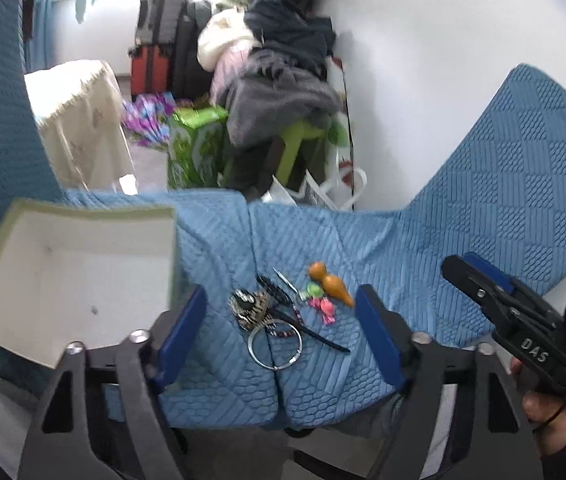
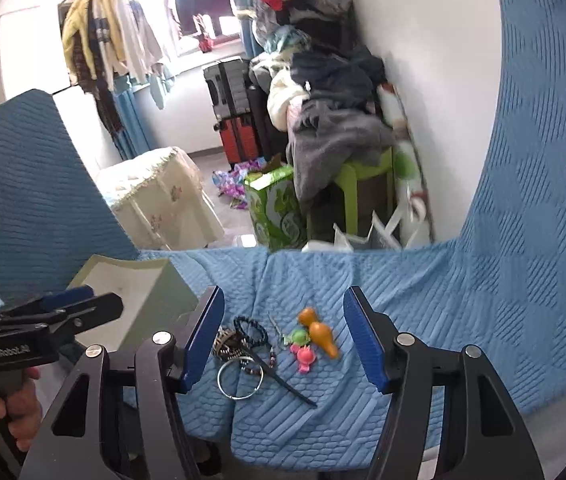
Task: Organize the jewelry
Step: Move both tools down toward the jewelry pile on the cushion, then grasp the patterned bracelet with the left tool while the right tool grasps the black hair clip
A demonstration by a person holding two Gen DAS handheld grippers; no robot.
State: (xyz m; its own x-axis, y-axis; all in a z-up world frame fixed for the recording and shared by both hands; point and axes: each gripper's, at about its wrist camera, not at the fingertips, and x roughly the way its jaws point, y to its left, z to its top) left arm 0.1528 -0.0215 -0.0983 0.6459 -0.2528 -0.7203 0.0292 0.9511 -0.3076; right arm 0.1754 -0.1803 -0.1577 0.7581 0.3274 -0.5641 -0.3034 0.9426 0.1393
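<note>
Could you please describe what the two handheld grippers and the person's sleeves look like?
Both grippers, left and right, are black with blue finger pads and silver pivot bolts. White lettering marks their bodies. The hand shows a dark sleeve cuff.

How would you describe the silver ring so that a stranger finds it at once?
Look at the blue quilted cover, right of the open white box. In the small jewelry pile there, the silver ring lies nearest the camera. It is the only plain, shiny metal hoop.
</note>
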